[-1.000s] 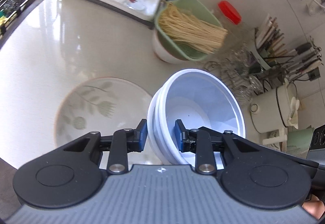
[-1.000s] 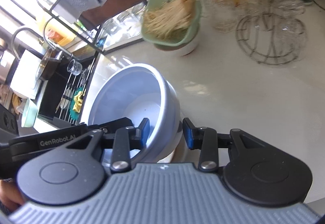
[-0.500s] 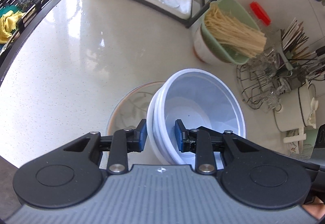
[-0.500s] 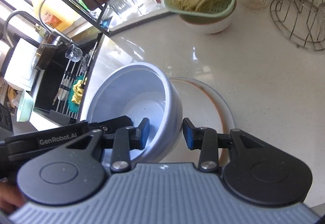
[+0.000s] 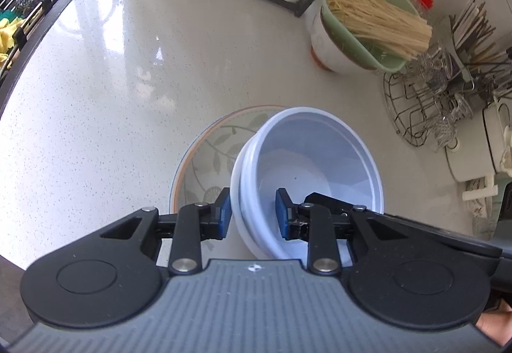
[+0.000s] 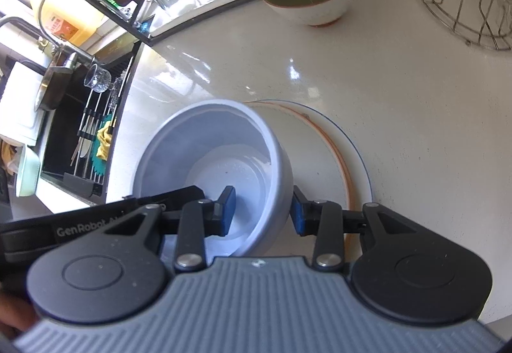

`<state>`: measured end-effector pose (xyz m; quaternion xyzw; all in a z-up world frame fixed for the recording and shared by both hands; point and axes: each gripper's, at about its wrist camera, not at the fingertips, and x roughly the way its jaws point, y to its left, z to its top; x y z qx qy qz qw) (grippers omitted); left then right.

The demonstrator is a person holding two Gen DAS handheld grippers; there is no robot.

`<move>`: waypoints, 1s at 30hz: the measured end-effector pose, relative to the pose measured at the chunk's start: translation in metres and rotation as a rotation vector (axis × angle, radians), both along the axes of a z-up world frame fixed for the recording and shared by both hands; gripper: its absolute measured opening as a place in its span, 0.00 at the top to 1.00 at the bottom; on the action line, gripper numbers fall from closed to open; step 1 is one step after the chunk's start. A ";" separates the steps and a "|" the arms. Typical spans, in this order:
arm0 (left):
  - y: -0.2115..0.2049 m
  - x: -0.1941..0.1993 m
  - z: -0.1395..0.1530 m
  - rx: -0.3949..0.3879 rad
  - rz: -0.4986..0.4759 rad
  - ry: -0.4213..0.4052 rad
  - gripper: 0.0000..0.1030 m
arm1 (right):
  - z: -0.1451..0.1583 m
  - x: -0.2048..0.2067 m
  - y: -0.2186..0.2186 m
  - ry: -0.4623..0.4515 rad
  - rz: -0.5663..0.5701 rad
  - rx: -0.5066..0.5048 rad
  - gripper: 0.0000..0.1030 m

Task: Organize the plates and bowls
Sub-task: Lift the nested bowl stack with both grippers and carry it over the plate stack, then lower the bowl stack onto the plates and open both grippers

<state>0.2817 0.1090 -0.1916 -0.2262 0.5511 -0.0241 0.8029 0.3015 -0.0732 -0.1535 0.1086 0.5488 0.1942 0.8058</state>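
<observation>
Bowl (image 5: 307,161) rim gripped — over plate (image 5: 204,154).

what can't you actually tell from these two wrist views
- Whether the white bowls touch the leaf-pattern plate: bowls and gripper bodies hide the underside in both views.
- How many bowls are nested: the left wrist view shows only layered rims.
- Plate's near edge: behind the right gripper in its own view.

The one text that reads clearly is "GenRobot", in pale letters on the black body of the left claw (image 6: 128,212), seen at the lower left of the right wrist view; letters after it are cut off by the right claw's arm. An orange label (image 6: 62,27) near the sink carries print too blurred to read.
</observation>
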 end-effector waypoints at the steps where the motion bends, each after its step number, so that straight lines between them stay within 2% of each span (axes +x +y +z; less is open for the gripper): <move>1: -0.001 -0.001 0.000 0.010 -0.003 0.000 0.69 | 0.000 0.000 0.001 -0.001 0.003 -0.009 0.62; 5: -0.001 -0.007 0.001 0.015 -0.005 0.004 0.68 | 0.000 -0.002 0.000 -0.004 0.021 -0.014 0.61; 8: 0.000 -0.011 0.004 0.027 -0.004 0.017 0.60 | 0.004 -0.006 -0.005 -0.015 0.010 -0.006 0.58; 9: 0.002 -0.013 0.005 0.026 0.005 0.020 0.59 | 0.006 -0.007 -0.007 -0.023 0.004 0.004 0.54; 12: 0.007 -0.019 0.013 0.010 0.029 0.007 0.59 | 0.012 -0.010 -0.012 -0.047 0.001 0.024 0.53; 21: 0.006 -0.050 0.068 0.070 0.062 -0.111 0.59 | 0.042 -0.032 -0.025 -0.128 0.030 0.063 0.53; 27: -0.006 -0.083 0.115 0.131 0.064 -0.232 0.59 | 0.078 -0.055 -0.038 -0.233 0.055 0.095 0.53; 30: -0.015 -0.104 0.128 0.155 0.075 -0.252 0.59 | 0.096 -0.071 -0.047 -0.299 0.070 0.100 0.52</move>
